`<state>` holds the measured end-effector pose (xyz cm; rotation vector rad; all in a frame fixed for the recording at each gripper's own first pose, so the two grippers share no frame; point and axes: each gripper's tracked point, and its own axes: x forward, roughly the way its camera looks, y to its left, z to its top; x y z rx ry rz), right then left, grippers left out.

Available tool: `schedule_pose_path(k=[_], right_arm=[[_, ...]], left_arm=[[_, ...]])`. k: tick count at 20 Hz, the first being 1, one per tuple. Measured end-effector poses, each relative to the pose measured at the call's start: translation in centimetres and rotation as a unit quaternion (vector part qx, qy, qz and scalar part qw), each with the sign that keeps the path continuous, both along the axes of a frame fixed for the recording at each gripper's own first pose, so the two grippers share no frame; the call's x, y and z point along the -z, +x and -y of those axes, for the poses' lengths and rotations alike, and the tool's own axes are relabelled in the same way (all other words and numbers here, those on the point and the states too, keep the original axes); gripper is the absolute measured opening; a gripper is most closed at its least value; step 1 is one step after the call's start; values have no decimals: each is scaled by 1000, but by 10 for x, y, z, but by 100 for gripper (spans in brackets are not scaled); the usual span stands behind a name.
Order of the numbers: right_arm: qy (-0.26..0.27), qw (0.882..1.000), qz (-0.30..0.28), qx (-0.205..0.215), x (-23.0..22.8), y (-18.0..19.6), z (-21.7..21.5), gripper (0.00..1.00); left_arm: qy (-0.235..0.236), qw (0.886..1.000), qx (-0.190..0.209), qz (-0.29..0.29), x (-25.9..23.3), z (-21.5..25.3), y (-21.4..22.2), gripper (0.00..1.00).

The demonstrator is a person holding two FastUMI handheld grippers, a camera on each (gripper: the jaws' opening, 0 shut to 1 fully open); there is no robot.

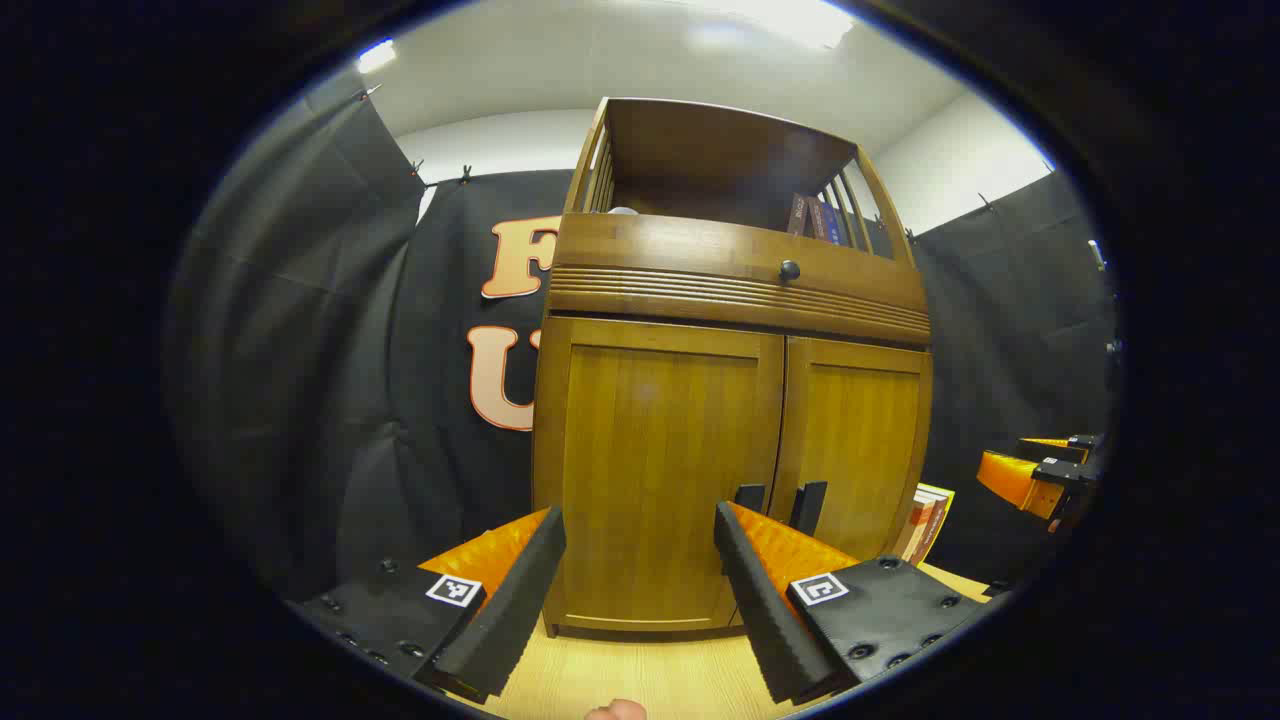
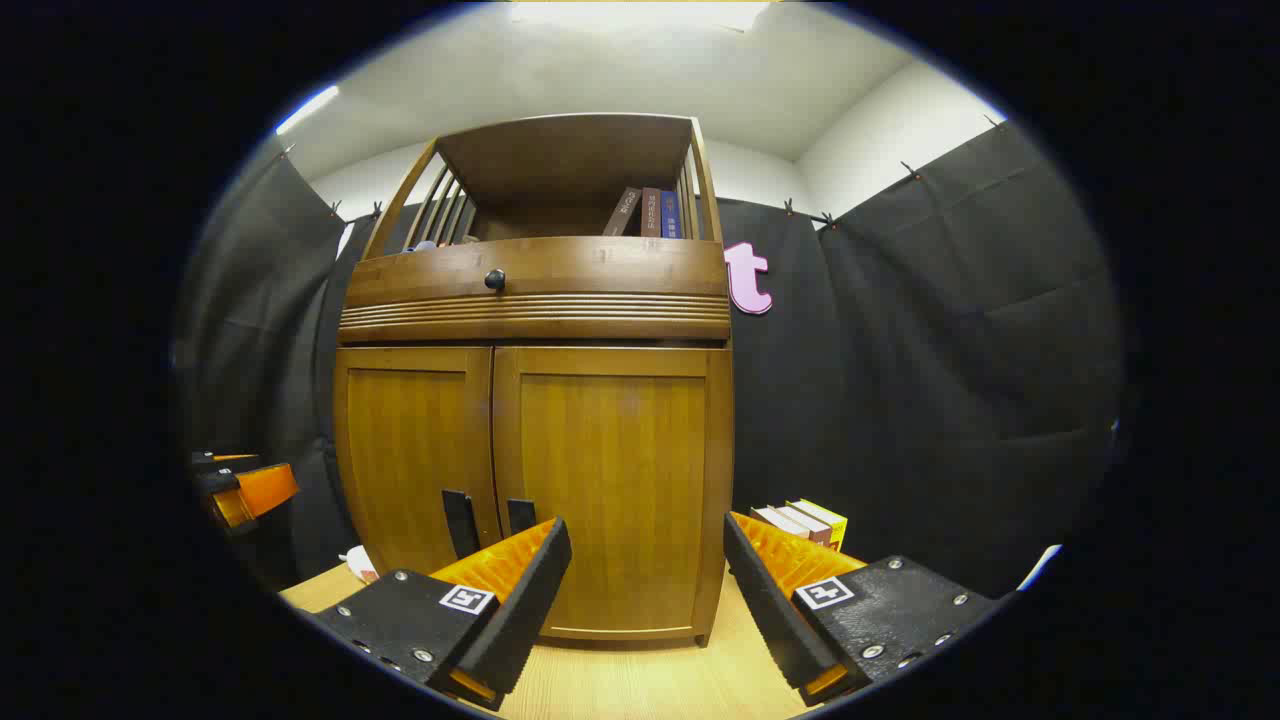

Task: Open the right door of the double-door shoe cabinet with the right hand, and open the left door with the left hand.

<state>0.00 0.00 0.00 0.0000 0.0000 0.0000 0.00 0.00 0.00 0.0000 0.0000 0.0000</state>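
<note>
Both tongs, left gripper (image 1: 640,590) and right gripper (image 2: 648,600), gape released at frame bottom. Centre-frame, the shoe cabinet (image 2: 530,480) stands shut; its stiff wooden doors probably swing easily when pulled by the dark handles (image 2: 490,520).

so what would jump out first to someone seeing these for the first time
The tall wooden cabinet stands in the middle on a pale tabletop, both doors shut, with two dark handles low at the seam. Above the doors sits a drawer with a round knob, and a few books lean in the open shelf on top. Both grippers, left and right, hang open before it.
</note>
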Motion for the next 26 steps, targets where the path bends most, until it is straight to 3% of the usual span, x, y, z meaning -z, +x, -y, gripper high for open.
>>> schedule_pose_path(k=[7, 9, 12, 13, 16, 19, 25, 26], right_arm=[[14, 1000, 2, -1, 3, 9, 14, 94], [15, 1000, 2, 0, 4, 9, 16, 98], [16, 1000, -2, 7, 11, 12, 21, 94], [15, 1000, -4, 6, 12, 14, 20, 98], [10, 1000, -8, 12, 15, 14, 22, 94], [9, 1000, -9, 14, 16, 16, 23, 98], [0, 1000, -10, 15, 18, 18, 22, 94], [-2, 1000, -11, 15, 19, 19, 22, 97]], left_arm=[[0, 1000, -2, 11, -3, 11, 1, 94], [0, 1000, -1, 13, -4, 14, 2, 94], [9, 1000, -3, 15, -4, 14, 4, 94], [11, 1000, -4, 15, -4, 14, 3, 94], [12, 1000, -9, 12, -2, 11, 6, 94], [11, 1000, -10, 10, -2, 9, 8, 95], [23, 1000, -17, 8, 2, 1, 10, 94], [24, 1000, -18, 6, 3, 0, 11, 94]])
